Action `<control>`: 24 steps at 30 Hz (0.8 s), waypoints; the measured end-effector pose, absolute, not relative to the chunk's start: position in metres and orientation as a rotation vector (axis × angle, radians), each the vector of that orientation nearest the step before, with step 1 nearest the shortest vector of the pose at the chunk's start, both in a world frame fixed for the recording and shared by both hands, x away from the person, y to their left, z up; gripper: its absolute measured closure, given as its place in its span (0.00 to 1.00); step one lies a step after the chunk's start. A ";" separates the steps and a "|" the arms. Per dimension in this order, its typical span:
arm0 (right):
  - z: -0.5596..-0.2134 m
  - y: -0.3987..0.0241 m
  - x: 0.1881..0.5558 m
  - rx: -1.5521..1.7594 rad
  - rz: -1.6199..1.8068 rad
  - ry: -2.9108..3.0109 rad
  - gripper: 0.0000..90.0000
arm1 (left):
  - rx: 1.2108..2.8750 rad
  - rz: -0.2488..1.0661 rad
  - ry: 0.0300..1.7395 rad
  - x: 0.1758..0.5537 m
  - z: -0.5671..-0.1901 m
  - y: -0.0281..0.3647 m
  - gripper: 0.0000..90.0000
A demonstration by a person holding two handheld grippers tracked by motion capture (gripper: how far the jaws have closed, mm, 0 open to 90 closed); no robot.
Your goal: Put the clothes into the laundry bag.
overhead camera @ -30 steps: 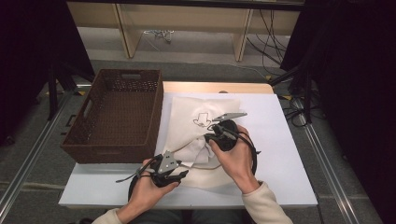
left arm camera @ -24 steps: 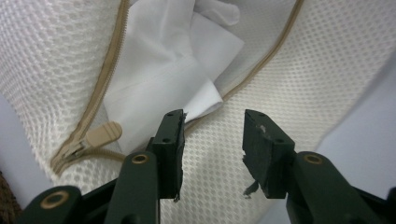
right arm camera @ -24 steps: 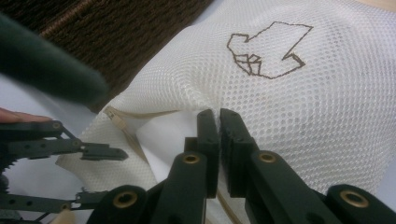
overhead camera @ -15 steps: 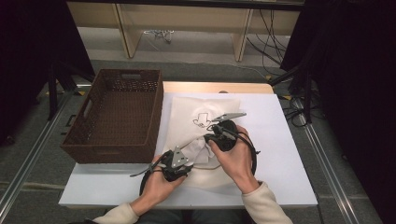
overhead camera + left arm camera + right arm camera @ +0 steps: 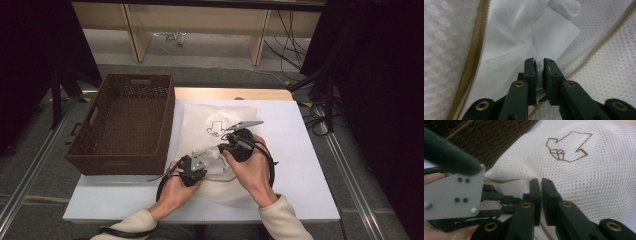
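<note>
The white worktop (image 5: 310,165) carries a brown wicker basket (image 5: 122,125) at 9 o'clock and a white mesh laundry bag (image 5: 220,120) at centre. At the bag's 6 o'clock edge the left gripper (image 5: 539,65) has just been closing and pinches white cloth (image 5: 506,50) inside the zip opening; the right gripper (image 5: 541,185) has its fingers pressed together on the mesh edge

We saw a white mesh bag (image 5: 220,117) with a brown outline drawing (image 5: 567,147), tan zipper (image 5: 474,62), brown basket (image 5: 125,125).
</note>
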State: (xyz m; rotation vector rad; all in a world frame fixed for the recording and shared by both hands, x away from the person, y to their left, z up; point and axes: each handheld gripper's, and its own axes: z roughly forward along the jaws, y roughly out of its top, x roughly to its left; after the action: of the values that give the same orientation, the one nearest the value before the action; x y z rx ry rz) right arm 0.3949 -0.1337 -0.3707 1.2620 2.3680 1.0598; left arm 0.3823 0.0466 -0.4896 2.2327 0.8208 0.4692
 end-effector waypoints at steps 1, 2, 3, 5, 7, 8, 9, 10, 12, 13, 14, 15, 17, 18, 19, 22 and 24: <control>-0.370 -0.133 0.394 1.277 1.065 2.371 0.98 | 2.232 0.470 0.821 0.385 -0.489 0.044 0.96; -0.370 -0.133 0.394 1.277 1.065 2.371 0.98 | 2.232 0.470 0.821 0.385 -0.489 0.044 0.96; -0.370 -0.133 0.394 1.274 1.062 2.372 0.98 | 2.233 0.481 0.817 0.387 -0.489 0.043 0.96; -0.370 -0.134 0.395 1.269 1.063 2.365 0.98 | 2.209 0.472 0.843 0.390 -0.491 0.040 0.97; -0.371 -0.134 0.395 1.264 1.066 2.368 0.98 | 2.203 0.480 0.847 0.393 -0.491 0.037 0.97; -0.371 -0.134 0.396 1.258 1.065 2.373 0.98 | 2.141 0.488 0.883 0.393 -0.493 0.032 0.97; -0.371 -0.134 0.395 1.265 1.062 2.376 0.97 | 2.186 0.488 0.853 0.395 -0.492 0.033 0.97; -0.371 -0.134 0.395 1.274 1.059 2.376 0.97 | 2.185 0.481 0.845 0.397 -0.492 0.032 0.97; -0.372 -0.134 0.396 1.268 1.064 2.370 0.97 | 2.185 0.498 0.842 0.399 -0.492 0.029 0.96; -0.372 -0.134 0.396 1.277 1.064 2.371 0.97 | 2.185 0.498 0.832 0.400 -0.492 0.028 0.96; -0.373 -0.135 0.396 1.273 1.056 2.376 0.97 | 2.172 0.492 0.844 0.400 -0.493 0.027 0.95; -0.373 -0.135 0.396 1.273 1.056 2.376 0.97 | 2.171 0.487 0.851 0.400 -0.493 0.027 0.95; -0.374 -0.136 0.396 1.274 1.047 2.396 0.97 | 2.137 0.488 0.857 0.399 -0.495 0.027 0.92; -0.377 -0.134 0.394 1.335 1.026 2.398 0.96 | 2.156 0.470 0.842 0.400 -0.494 0.029 0.88; -0.377 -0.134 0.394 1.335 1.026 2.398 0.96 | 2.140 0.469 0.846 0.399 -0.495 0.029 0.88; -0.382 -0.134 0.393 1.349 1.003 2.436 0.96 | 2.134 0.467 0.839 0.397 -0.494 0.030 0.77; -0.387 -0.135 0.394 1.349 0.986 2.440 0.95 | 2.137 0.463 0.820 0.393 -0.493 0.032 0.75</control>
State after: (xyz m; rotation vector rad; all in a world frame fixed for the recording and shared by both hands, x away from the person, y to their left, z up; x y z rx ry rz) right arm 0.3940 -0.1348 -0.3874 1.3490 2.4402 0.9856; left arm 0.3932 0.0321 -0.4931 2.1374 0.8203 0.4634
